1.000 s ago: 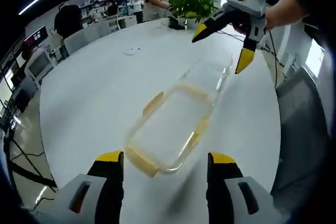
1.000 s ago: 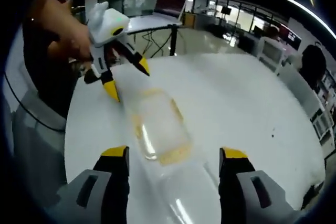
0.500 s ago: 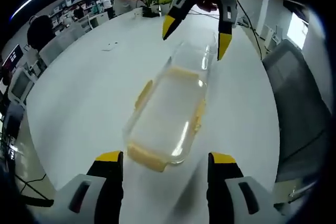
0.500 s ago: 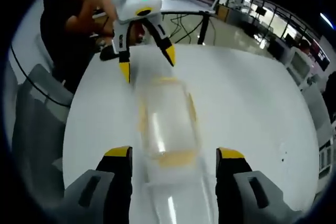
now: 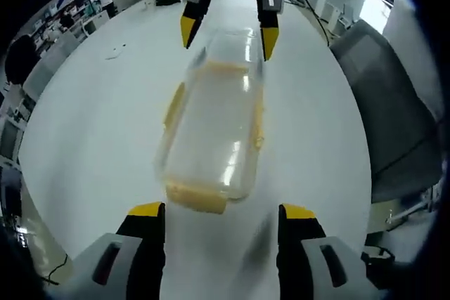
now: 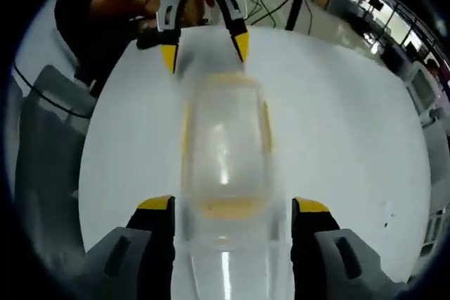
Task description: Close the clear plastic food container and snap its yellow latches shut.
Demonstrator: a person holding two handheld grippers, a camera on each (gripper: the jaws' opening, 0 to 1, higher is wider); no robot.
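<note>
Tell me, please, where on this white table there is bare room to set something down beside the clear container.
The table is bare along both long sides of the container. Its ends are crowded: the left gripper stands at the near latch, and the right gripper straddles the far end.

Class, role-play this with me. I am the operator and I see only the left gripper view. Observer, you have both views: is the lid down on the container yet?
Observer: Not yet. In the right gripper view the clear lid lies folded out flat beyond the container, between the open jaws of the right hand-held gripper.
Operator: And how does my own gripper sit from that side?
Observer: The left hand-held gripper is open, with one jaw on either side of the container's far end.
</note>
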